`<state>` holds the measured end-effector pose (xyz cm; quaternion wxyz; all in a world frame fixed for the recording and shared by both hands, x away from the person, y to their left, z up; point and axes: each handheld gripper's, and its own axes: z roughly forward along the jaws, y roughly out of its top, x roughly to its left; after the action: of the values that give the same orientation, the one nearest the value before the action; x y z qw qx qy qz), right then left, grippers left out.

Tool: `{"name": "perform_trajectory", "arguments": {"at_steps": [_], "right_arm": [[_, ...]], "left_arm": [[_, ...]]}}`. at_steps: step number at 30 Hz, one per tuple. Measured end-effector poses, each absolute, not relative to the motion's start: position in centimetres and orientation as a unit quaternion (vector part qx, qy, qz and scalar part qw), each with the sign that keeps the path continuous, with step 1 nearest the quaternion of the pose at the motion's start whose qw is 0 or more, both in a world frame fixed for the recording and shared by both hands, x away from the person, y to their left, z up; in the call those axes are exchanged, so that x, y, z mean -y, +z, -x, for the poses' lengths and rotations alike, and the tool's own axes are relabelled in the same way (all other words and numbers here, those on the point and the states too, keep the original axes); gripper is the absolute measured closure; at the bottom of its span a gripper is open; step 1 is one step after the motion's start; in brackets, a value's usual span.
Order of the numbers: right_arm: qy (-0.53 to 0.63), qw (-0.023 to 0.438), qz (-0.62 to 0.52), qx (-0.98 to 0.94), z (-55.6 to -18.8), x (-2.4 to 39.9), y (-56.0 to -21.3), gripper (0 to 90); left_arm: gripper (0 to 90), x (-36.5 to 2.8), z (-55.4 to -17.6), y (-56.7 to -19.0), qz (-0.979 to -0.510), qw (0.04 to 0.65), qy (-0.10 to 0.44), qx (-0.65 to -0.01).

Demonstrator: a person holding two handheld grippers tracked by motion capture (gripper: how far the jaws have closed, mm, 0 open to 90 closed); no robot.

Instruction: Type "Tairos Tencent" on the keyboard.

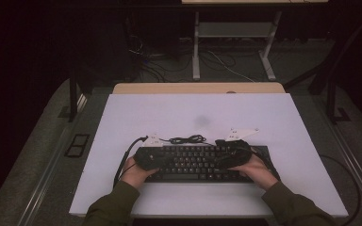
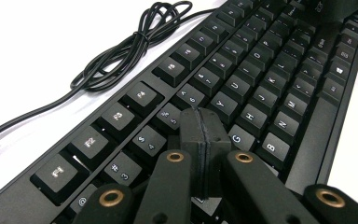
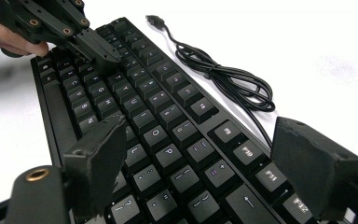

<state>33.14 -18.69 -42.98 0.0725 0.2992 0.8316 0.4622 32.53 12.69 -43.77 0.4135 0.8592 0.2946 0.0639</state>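
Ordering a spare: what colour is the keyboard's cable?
Black cable, clearest in the left gripper view.

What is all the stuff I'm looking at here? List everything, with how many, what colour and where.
keyboard: one, black, on the white board near the person's edge, under both claws
cable: one, black, bundled in a loose coil on the board just behind the keyboard, plug end lying free
white board: one, white, covering the table top
table: one, light wood, edge showing beyond the board
second table: one, pale legs, at the far side of the dark room, with wires on the floor below
left claw: one, black, jaws shut together, tip over the keys near the G
right claw: one, black, jaws wide apart above the right part of the keyboard
sleeves: two, olive green, at the bottom of the high view
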Motion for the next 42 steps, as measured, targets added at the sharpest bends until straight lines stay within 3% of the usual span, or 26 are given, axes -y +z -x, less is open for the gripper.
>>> {"name": "perform_trajectory", "arguments": {"at_steps": [22, 28, 33, 42], "right_arm": [[0.464, 0.071, -0.294, -0.833, -33.1, 18.6, -43.0, 17.8], [0.463, 0.068, -0.293, -0.834, -33.3, 18.5, -43.0, 18.3], [0.465, 0.061, -0.287, -0.835, -33.3, 18.5, -43.0, 23.9], [0.474, 0.058, -0.272, -0.836, -33.5, 18.4, -42.7, 44.8]], "left_arm": [[85.4, -12.9, -32.3, -43.4, -0.856, 0.423, 0.068, -0.291], [74.8, -12.9, -32.0, -43.1, -0.849, 0.434, 0.073, -0.291], [65.1, -12.9, -31.8, -42.9, -0.847, 0.44, 0.074, -0.29], [44.9, -13.1, -31.5, -42.9, -0.84, 0.448, 0.078, -0.296]]}}
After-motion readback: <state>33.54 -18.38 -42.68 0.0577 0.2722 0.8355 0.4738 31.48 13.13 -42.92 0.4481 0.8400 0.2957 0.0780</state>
